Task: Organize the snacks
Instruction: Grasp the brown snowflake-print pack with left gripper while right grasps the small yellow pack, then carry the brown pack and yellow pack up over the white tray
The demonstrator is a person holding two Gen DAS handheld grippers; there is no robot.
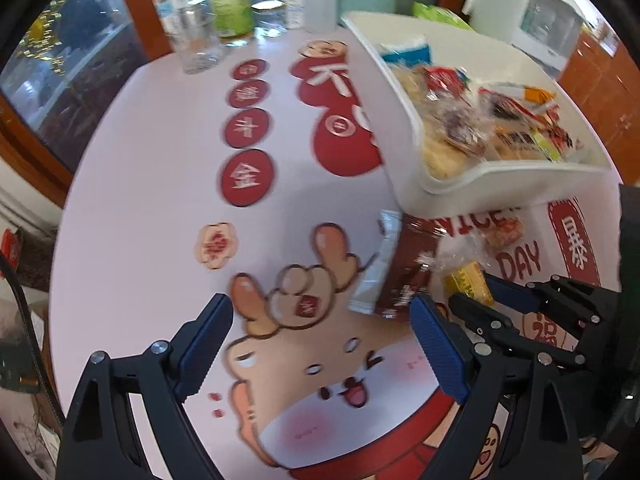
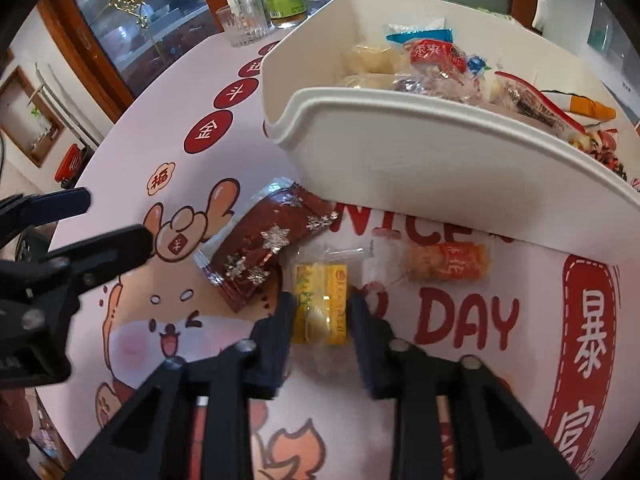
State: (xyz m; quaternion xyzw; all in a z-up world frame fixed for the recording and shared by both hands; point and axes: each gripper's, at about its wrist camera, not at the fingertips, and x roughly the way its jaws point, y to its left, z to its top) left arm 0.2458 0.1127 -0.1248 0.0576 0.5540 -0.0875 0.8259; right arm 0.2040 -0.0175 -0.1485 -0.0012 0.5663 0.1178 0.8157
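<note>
A white bin point(image 1: 472, 176) point(image 2: 400, 160) holds several wrapped snacks. In front of it on the printed tablecloth lie a brown snowflake packet point(image 2: 260, 248) point(image 1: 408, 264), a yellow snack point(image 2: 320, 304) point(image 1: 470, 282) and an orange snack point(image 2: 448, 260) point(image 1: 502, 232). My right gripper point(image 2: 320, 308) is closed around the yellow snack, one finger on each side of it. My left gripper point(image 1: 320, 344) is open and empty above the tablecloth, left of the brown packet. It shows at the left of the right wrist view point(image 2: 80, 220). The right gripper shows in the left wrist view point(image 1: 492, 300).
Glass jars, bottles and a glass tumbler point(image 1: 200, 40) point(image 2: 244, 20) stand at the table's far edge. A glass-fronted wooden cabinet point(image 1: 60, 72) is beyond the table at left. A white appliance point(image 1: 532, 12) sits at the far right.
</note>
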